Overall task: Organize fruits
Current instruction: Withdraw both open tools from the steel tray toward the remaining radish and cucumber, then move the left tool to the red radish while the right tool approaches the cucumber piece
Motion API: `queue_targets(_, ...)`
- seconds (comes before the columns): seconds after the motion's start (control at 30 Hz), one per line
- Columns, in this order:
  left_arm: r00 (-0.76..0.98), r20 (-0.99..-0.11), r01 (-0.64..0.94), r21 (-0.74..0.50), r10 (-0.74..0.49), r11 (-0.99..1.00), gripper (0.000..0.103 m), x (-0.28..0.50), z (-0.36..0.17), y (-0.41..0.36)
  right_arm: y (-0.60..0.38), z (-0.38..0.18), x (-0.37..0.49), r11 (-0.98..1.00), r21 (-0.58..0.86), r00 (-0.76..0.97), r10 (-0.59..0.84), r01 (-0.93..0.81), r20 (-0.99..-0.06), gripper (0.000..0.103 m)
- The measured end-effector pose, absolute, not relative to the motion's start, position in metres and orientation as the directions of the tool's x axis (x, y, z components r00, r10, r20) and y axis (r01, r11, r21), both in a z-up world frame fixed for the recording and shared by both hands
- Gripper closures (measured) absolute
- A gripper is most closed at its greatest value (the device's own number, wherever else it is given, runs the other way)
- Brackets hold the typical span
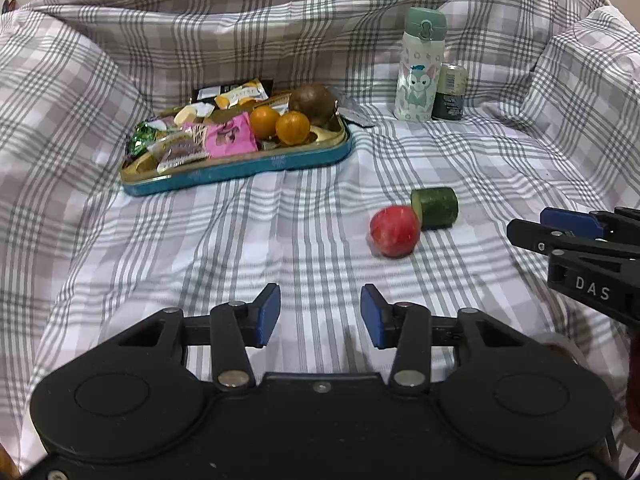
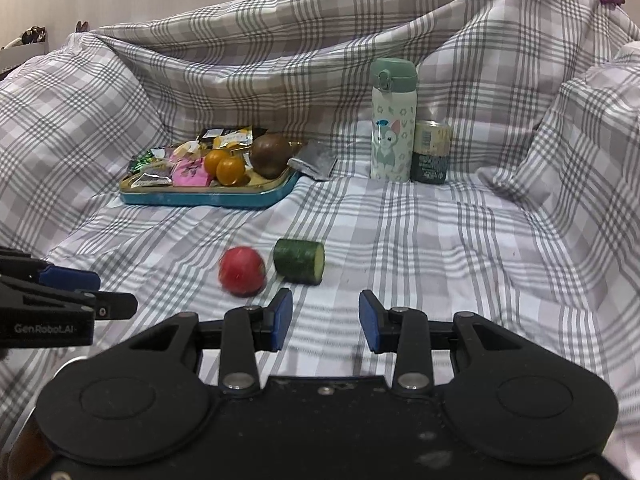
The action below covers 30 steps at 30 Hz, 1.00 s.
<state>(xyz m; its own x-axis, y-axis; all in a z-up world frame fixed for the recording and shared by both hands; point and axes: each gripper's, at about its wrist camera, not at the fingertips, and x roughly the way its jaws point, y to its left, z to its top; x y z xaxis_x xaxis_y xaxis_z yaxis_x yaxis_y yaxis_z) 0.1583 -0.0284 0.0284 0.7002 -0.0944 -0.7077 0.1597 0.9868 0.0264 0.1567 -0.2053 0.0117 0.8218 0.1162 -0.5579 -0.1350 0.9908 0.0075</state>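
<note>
A red apple (image 1: 395, 231) lies on the checked cloth beside a green cucumber piece (image 1: 435, 207); both also show in the right wrist view, the apple (image 2: 242, 271) and the cucumber piece (image 2: 300, 261). A blue tin tray (image 1: 240, 168) at the back left holds two oranges (image 1: 293, 128), a brown round fruit (image 1: 313, 102) and snack packets. My left gripper (image 1: 320, 316) is open and empty, in front of and to the left of the apple. My right gripper (image 2: 325, 317) is open and empty, just in front of the cucumber piece.
A white cartoon bottle (image 1: 418, 66) with a green lid and a dark can (image 1: 450, 92) stand at the back right. A grey packet (image 2: 314, 164) lies beside the tray (image 2: 208, 199). The cloth rises in folds at the back and both sides.
</note>
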Motion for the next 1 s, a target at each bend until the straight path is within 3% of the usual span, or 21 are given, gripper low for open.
queue_targets(0.47,0.694,-0.709,0.187,0.005,-0.129,0.982,0.051,0.186,0.025,-0.038,-0.204,0.008,0.203,0.990,-0.028,0.838,0.103,-0.140,-0.536,0.064)
queue_targets(1.0,0.699,-0.692,0.218,-0.035,-0.181,0.975,0.051,0.218,0.031,-0.056,-0.217,0.002,0.220,0.996,0.046,0.834,0.094,-0.082,-0.544,0.064)
